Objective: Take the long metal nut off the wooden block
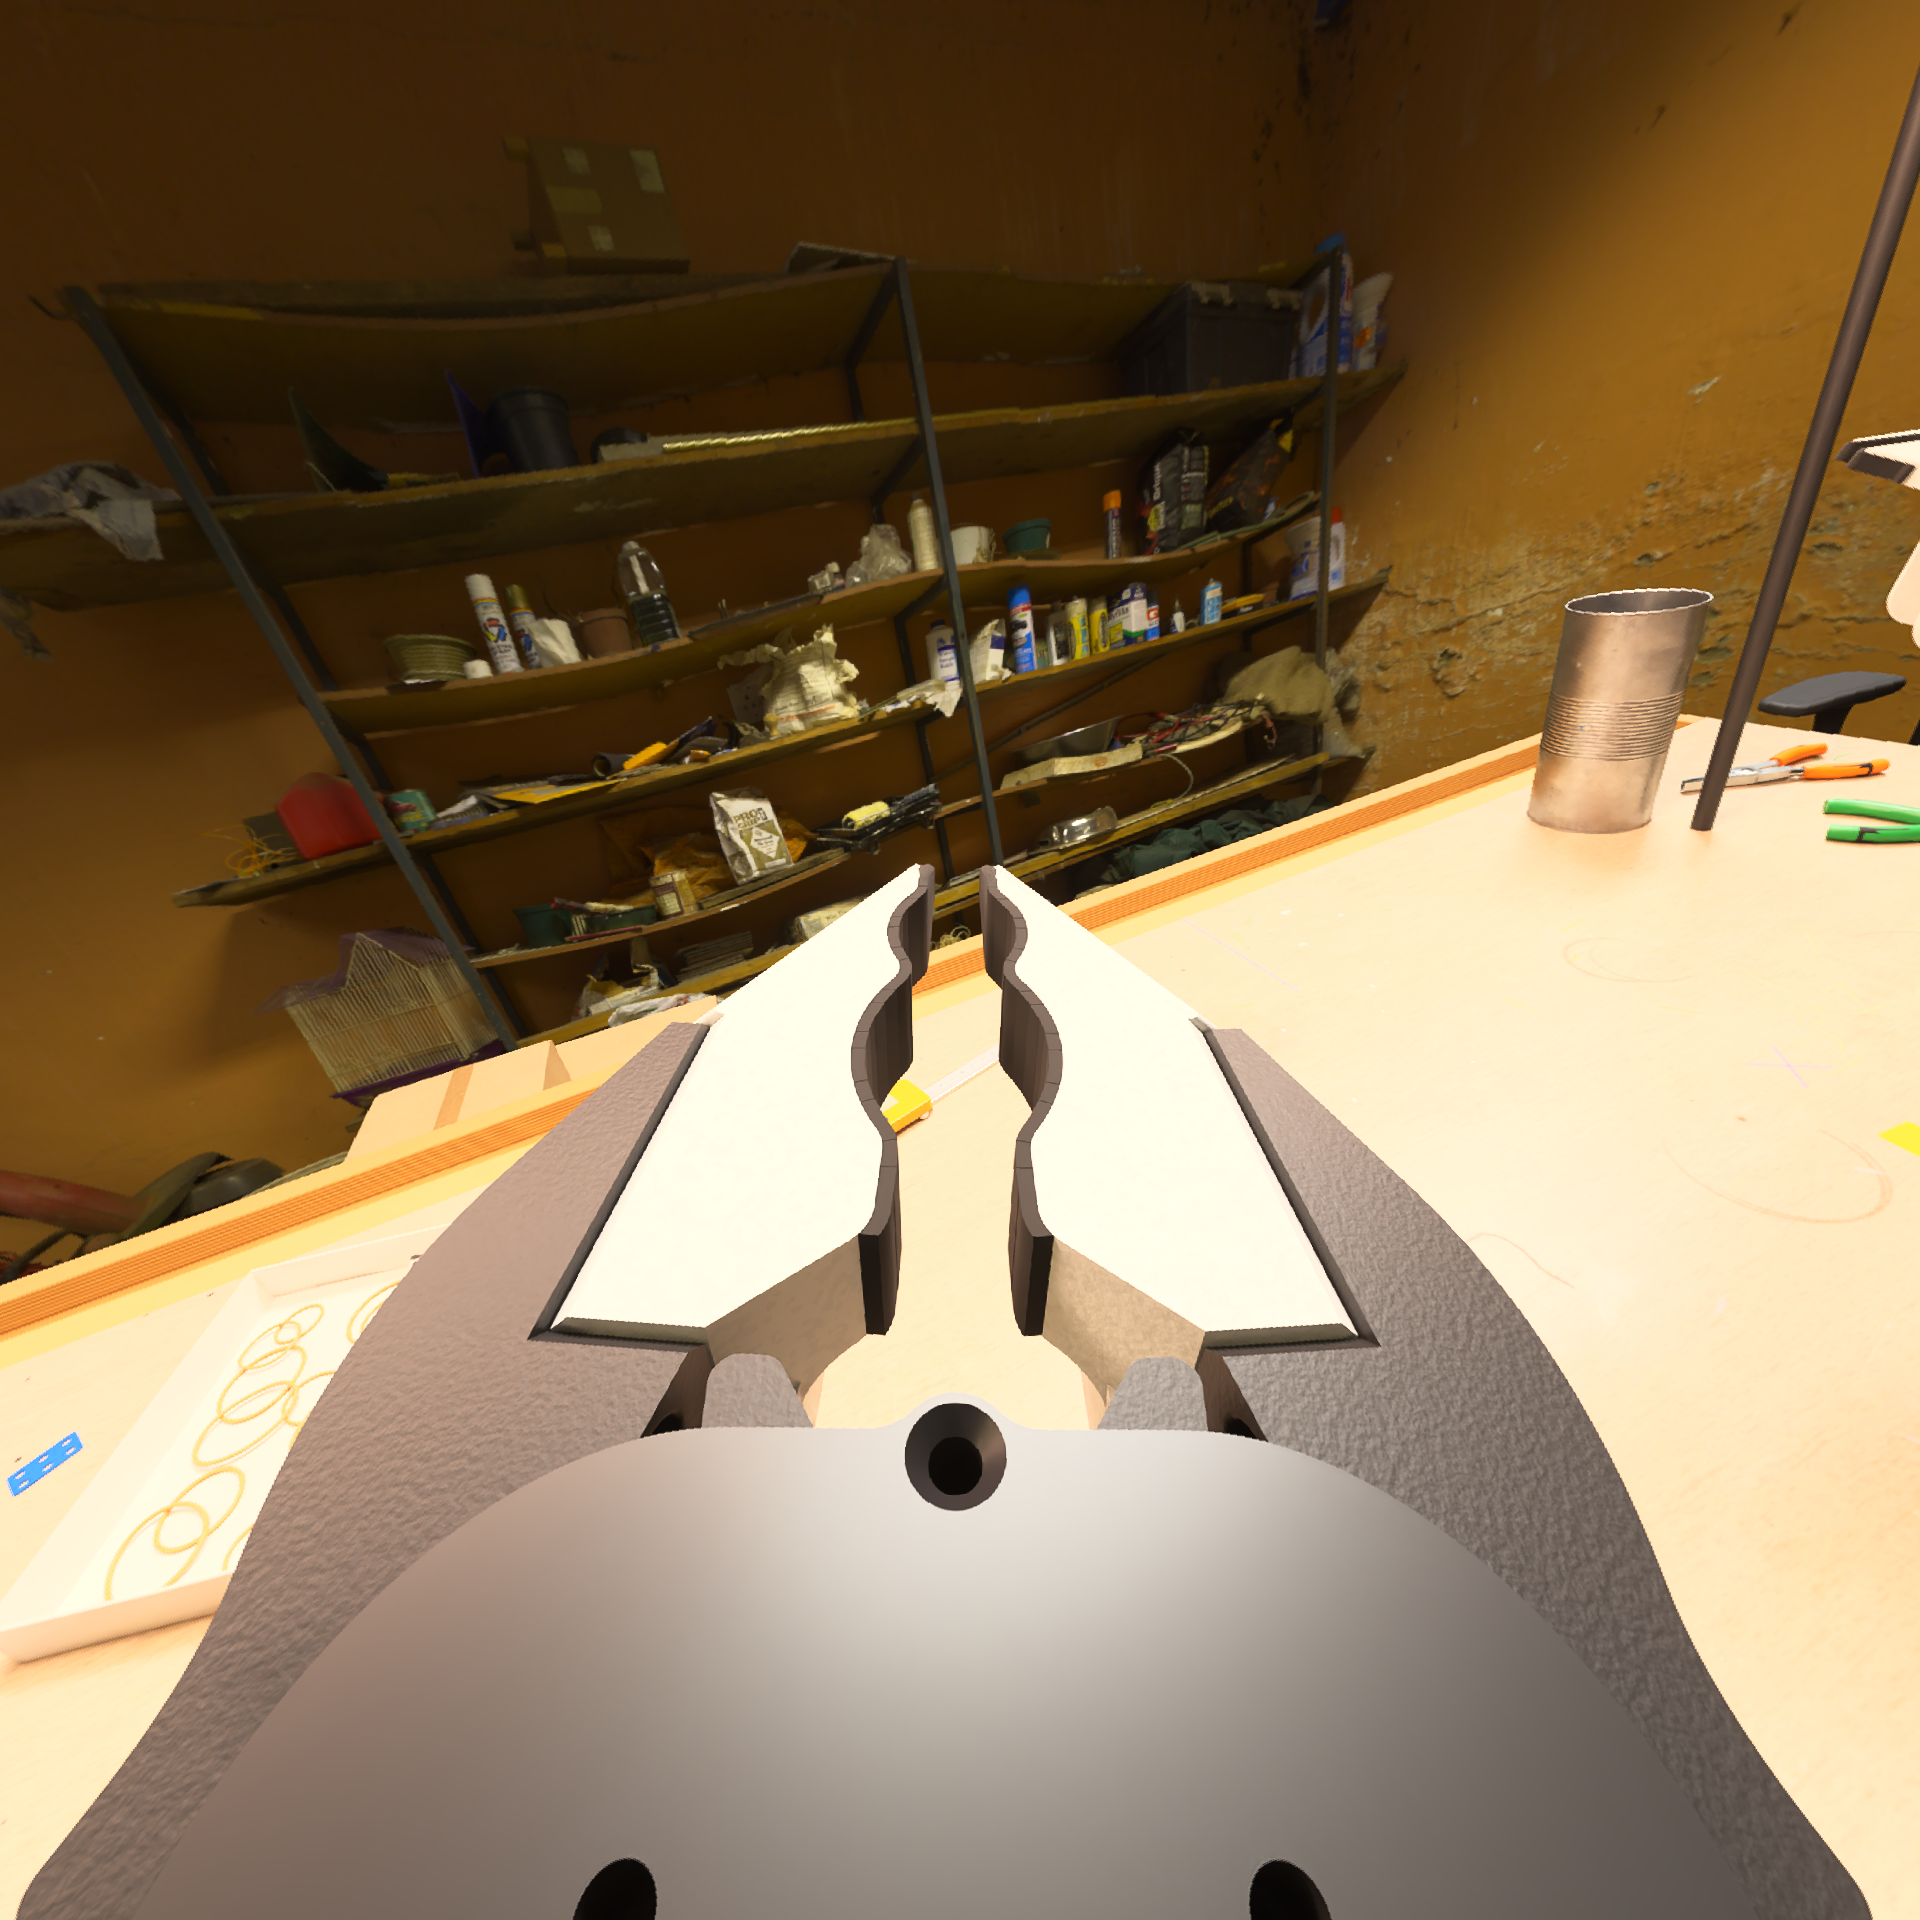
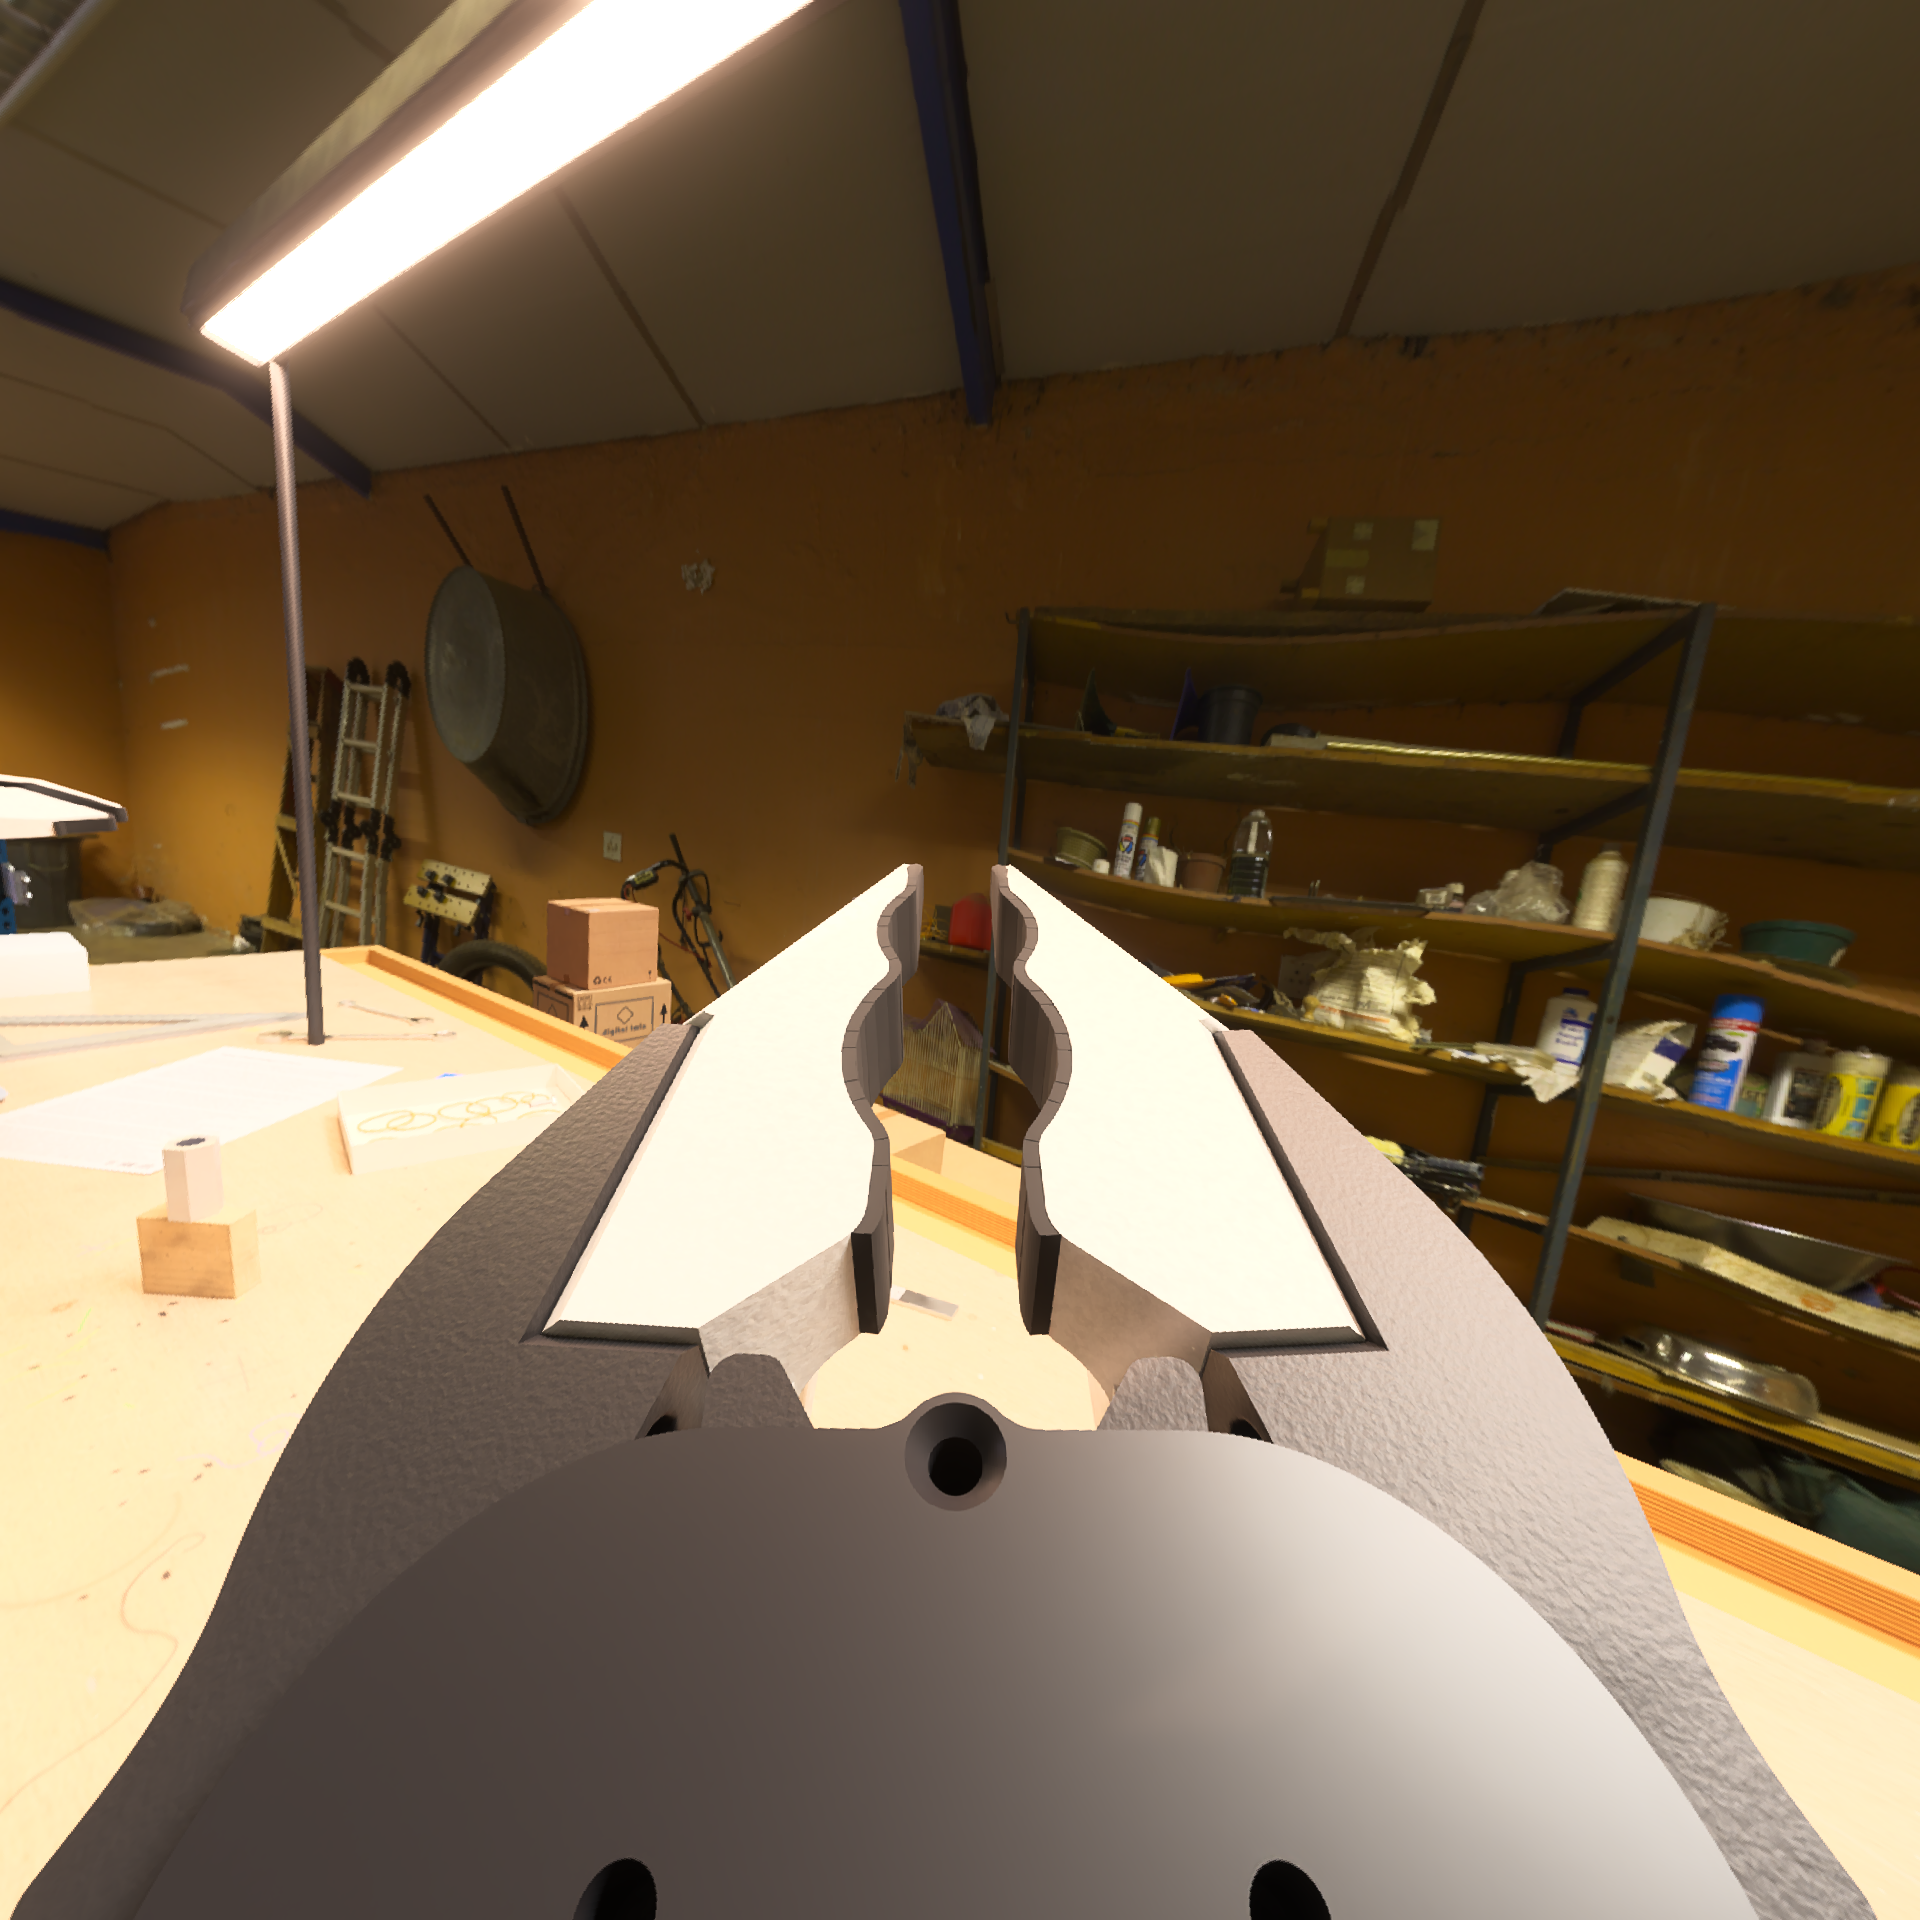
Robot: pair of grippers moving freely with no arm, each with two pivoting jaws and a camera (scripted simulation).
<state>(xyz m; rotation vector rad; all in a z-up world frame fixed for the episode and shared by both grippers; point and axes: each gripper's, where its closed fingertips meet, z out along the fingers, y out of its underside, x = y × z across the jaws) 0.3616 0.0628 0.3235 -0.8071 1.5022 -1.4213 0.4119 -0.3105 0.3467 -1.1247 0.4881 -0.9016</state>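
The long metal nut (image 2: 193,1177) is pale with a dark hole on top. It stands upright on the small wooden block (image 2: 197,1252), on the table at the left of the right wrist view. My right gripper (image 2: 956,883) is well to the right of the nut and nearer the camera, above the table's edge. It points at the shelves, with its jaws a narrow gap apart and nothing between them. My left gripper (image 1: 956,883) is also empty, with a narrow gap, and points over the table's far edge. The nut and block are not in the left wrist view.
A white tray of rubber bands (image 1: 62,1621) lies at the left and also shows in the right wrist view (image 2: 457,1122). A metal can (image 1: 1610,717), a lamp pole (image 1: 1808,468), orange pliers (image 1: 1787,771) and green pliers (image 1: 1870,821) stand at the right. A paper sheet (image 2: 187,1101) lies behind the block.
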